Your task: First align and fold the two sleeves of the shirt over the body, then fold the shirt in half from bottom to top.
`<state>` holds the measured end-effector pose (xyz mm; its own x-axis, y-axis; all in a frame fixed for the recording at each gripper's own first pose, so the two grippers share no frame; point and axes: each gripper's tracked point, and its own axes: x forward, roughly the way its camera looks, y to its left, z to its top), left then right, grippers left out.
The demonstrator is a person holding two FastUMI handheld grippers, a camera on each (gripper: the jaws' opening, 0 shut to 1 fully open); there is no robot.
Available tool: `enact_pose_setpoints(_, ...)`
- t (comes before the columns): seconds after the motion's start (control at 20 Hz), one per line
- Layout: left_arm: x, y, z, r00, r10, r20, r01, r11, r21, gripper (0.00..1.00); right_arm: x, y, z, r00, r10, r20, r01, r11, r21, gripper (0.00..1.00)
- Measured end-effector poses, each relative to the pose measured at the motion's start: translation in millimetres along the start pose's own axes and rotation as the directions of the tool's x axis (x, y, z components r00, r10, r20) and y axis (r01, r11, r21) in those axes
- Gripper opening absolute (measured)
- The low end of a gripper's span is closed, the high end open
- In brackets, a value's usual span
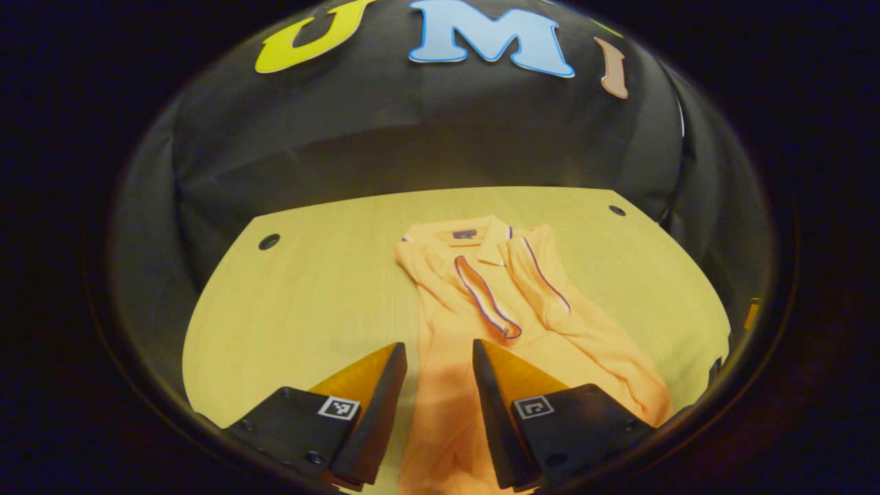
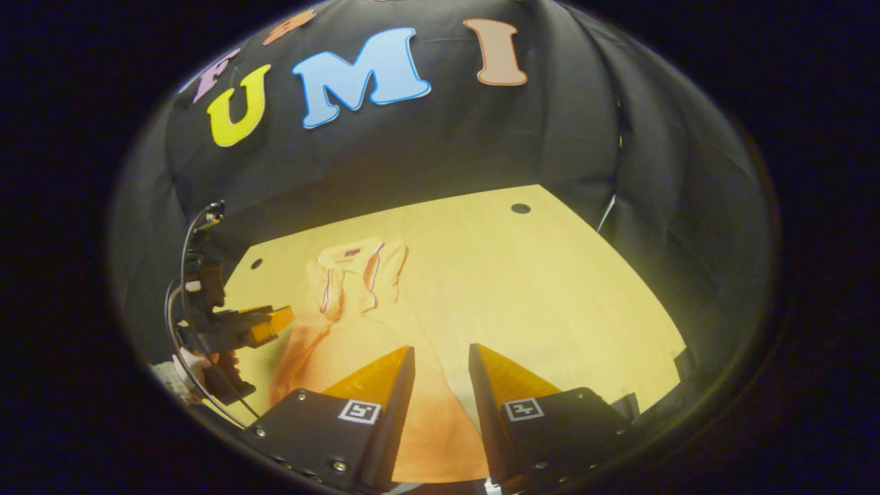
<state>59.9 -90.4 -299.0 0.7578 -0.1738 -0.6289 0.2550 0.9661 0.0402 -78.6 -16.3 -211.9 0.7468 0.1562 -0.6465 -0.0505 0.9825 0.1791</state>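
Two fingers of the left gripper (image 1: 440,357) fill the bottom of the left gripper view, spread apart with nothing between them. Just beyond and below their tips lies the lower body of an orange shirt (image 1: 495,302), flat on a pale wooden table (image 1: 309,295). Farther ahead of the tips is the collar (image 1: 481,237); both sleeves (image 1: 543,275), edged with dark piping, appear already folded inward over the chest.

In the right gripper view, the right gripper (image 2: 442,357) is likewise spread and empty, hovering over the hem end of the shirt, which runs ahead and to the left of its fingers. The left gripper shows at far left there, held by a hand (image 2: 206,364).

Judging from this, the bottom-to-top fold comes next. To do it well, each gripper should drop to a hem corner on its own side, pinch all layers, then lift and carry forward together, evenly, so the hem lands square at the collar without dragging the sleeves loose.
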Motion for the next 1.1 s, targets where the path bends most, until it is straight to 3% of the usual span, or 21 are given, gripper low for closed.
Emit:
enact_pose_setpoints(0.35,-76,19,-58,0.998,-0.042,-0.056,0.039,0.998,-0.044,0.71,18,6,-50,0.978,0.075,-0.194,-0.083,0.996,-0.031,0.51)
enact_pose_setpoints(0.6,-115,20,-107,0.989,-0.049,-0.14,0.039,0.997,-0.071,0.87,24,9,-85,0.946,0.098,-0.308,-0.112,0.993,-0.028,0.48)
enact_pose_setpoints(0.65,-121,17,-118,0.985,-0.06,-0.163,0.048,0.996,-0.076,0.89,23,13,-94,0.935,0.115,-0.336,-0.133,0.991,-0.033,0.52)
enact_pose_setpoints(0.7,-126,15,-127,0.981,-0.068,-0.183,0.054,0.996,-0.077,0.97,21,13,-102,0.923,0.124,-0.365,-0.15,0.988,-0.042,0.75)
enact_pose_setpoints(0.75,-129,16,-134,0.977,-0.072,-0.202,0.058,0.995,-0.075,0.96,21,17,-107,0.911,0.132,-0.391,-0.163,0.986,-0.046,0.98)
enact_pose_setpoints(1.1,-139,15,-179,0.936,-0.05,-0.349,0.042,0.999,-0.029,0.97,17,17,-152,0.834,0.087,-0.545,-0.188,0.973,-0.133,0.99)
